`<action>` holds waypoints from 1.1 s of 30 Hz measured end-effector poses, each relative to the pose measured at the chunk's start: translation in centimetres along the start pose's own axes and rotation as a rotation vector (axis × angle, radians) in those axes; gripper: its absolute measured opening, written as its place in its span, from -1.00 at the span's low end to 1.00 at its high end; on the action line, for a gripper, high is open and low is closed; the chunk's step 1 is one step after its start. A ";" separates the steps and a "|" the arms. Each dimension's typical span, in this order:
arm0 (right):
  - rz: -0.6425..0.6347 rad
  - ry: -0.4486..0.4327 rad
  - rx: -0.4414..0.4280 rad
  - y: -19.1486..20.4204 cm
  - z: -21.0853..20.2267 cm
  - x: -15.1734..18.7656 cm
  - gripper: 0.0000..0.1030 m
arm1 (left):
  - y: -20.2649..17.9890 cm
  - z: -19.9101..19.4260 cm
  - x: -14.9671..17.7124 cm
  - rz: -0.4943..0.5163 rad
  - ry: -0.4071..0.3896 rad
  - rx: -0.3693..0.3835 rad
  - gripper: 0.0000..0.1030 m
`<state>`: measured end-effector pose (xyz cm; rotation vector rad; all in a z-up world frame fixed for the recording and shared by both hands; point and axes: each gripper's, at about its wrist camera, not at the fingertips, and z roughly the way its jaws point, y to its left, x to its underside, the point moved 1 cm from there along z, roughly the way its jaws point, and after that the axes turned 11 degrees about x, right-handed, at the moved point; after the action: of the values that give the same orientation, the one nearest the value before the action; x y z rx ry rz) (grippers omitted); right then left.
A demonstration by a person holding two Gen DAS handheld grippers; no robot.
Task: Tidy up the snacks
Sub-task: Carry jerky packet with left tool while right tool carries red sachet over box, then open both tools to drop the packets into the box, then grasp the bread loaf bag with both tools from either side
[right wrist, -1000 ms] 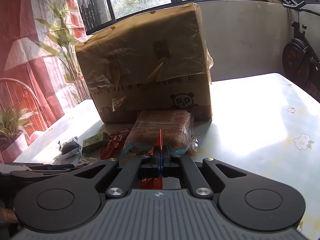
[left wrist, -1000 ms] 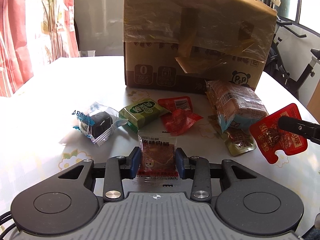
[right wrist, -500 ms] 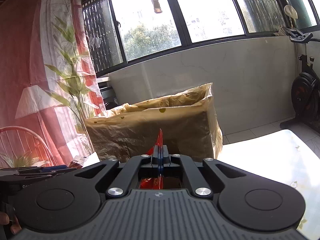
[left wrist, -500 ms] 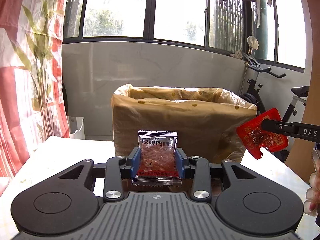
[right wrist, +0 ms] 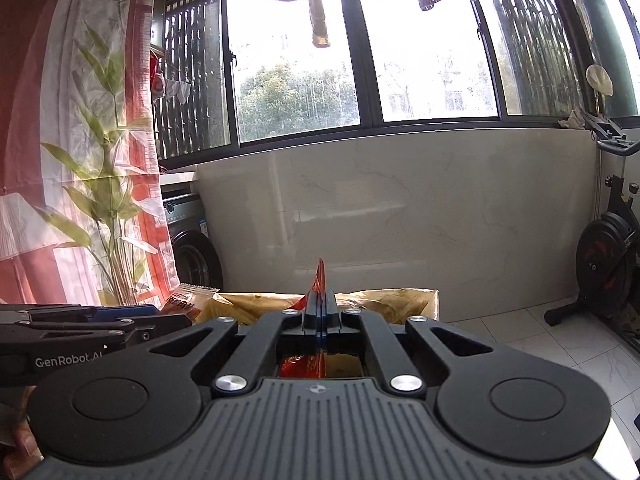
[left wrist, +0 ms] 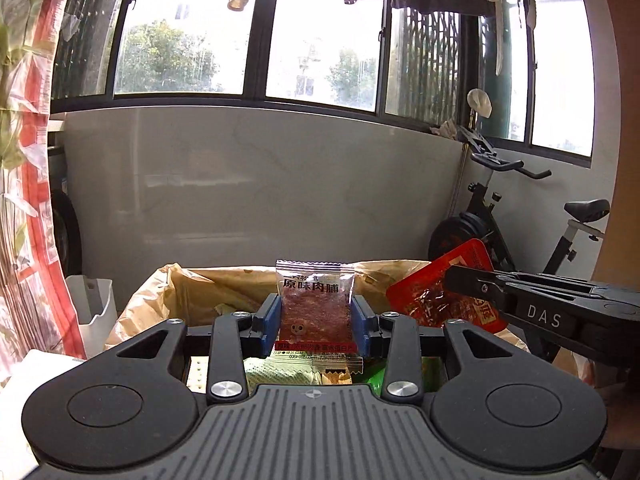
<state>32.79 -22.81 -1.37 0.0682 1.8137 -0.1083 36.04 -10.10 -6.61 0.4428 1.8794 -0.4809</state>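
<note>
Behind the open cardboard box [left wrist: 192,292] runs a pale wall under dark-framed windows, with an exercise bike [left wrist: 560,224] to the box's right, a flowered curtain [left wrist: 28,184] to its left and a washing machine [right wrist: 192,240] behind its left corner. Over the box's open top, the left tool [left wrist: 315,316] grips a clear jerky packet [left wrist: 315,304] upright between blue pads, and just right of it the right tool [right wrist: 321,312] is clamped tight on a red snack packet [left wrist: 436,300]. Inside the box, lined with crinkled brown plastic, lie green packets [left wrist: 280,376] and a pale cracker [left wrist: 198,372] directly below the left tool.
</note>
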 end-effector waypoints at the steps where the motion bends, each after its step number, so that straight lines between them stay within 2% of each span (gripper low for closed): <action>1: 0.000 0.014 0.007 -0.2 0.6 0.3 -0.97 | 0.2 1.0 0.3 0.004 0.011 0.010 -0.21; 3: 0.000 0.042 0.018 -0.3 1.3 0.9 -0.91 | 0.3 2.2 0.6 -0.001 0.042 0.011 -0.08; 5: 0.013 0.076 0.018 -0.8 1.6 1.4 -0.76 | 0.7 2.7 1.0 -0.020 0.057 -0.014 -0.06; 6: 0.024 0.084 0.013 -1.1 1.4 1.6 -0.62 | 0.9 2.7 1.1 -0.028 0.059 -0.021 -0.05; 9: 0.040 0.081 0.020 -2.6 0.2 2.1 -0.60 | 2.1 1.8 1.6 -0.040 0.066 -0.037 -0.01; 12: 0.068 0.085 0.011 -3.4 -1.3 2.6 -0.57 | 3.7 -0.8 1.5 -0.060 0.066 -0.045 0.01; 14: 0.087 0.077 -0.001 -4.0 -2.8 3.2 -0.39 | 4.5 -2.6 1.6 -0.080 0.060 -0.049 0.09; 16: 0.099 0.059 -0.015 -4.3 -4.4 3.9 -0.04 | 5.4 -4.6 2.1 -0.093 0.047 -0.053 0.15; 19: 0.104 0.016 -0.022 -4.2 -6.9 5.3 0.15 | 5.6 -7.0 2.7 -0.094 0.045 -0.044 0.15; 23: 0.145 0.031 -0.022 -4.1 -8.9 7.1 0.16 | 5.7 -9.4 4.7 -0.101 0.081 -0.027 0.15; 26: 0.129 0.070 -0.025 -3.3 -9.3 8.9 0.16 | 5.8 -10.3 6.3 -0.110 0.106 -0.016 0.15; 33: 0.068 0.255 0.000 -2.1 -8.0 14.6 0.16 | 3.9 -8.5 10.3 -0.117 0.219 0.075 0.15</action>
<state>21.28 -24.15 -13.47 0.1484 2.0632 -0.0529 27.88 -1.53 -13.98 0.4511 2.1118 -0.6027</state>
